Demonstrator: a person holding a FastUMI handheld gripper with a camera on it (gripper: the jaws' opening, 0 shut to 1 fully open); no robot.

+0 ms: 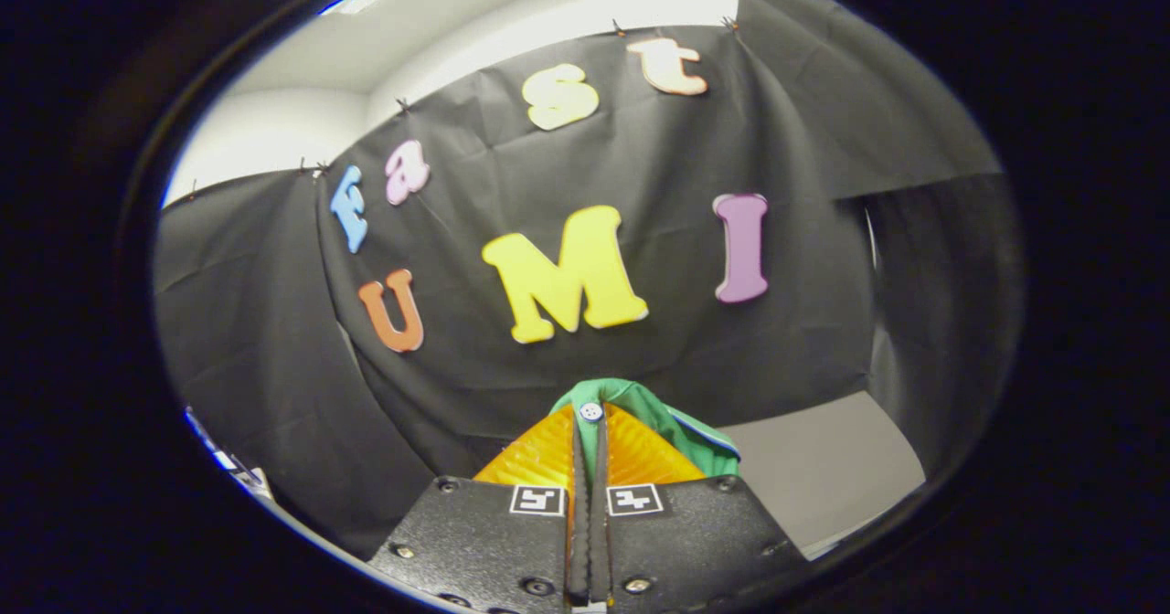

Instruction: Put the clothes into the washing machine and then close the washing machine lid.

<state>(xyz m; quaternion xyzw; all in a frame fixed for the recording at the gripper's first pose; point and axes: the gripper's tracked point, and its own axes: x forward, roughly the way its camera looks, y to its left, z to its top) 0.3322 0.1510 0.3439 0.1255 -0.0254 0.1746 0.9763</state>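
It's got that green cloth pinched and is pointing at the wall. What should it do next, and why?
Probably swing toward the washing machine, keeping the grip. The tongs are shut on the green garment, a buttoned fold bunched between the fingers, held up facing the black cloth wall.

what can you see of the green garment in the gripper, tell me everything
The green garment is soft woven cloth, bunched and pinched between the two fingers of the gripper, which press on it from both sides. A fold pokes out past the fingertips, with a small pale button on it, and a pale-edged part spills over beside one finger. It is held up in front of the black cloth wall.
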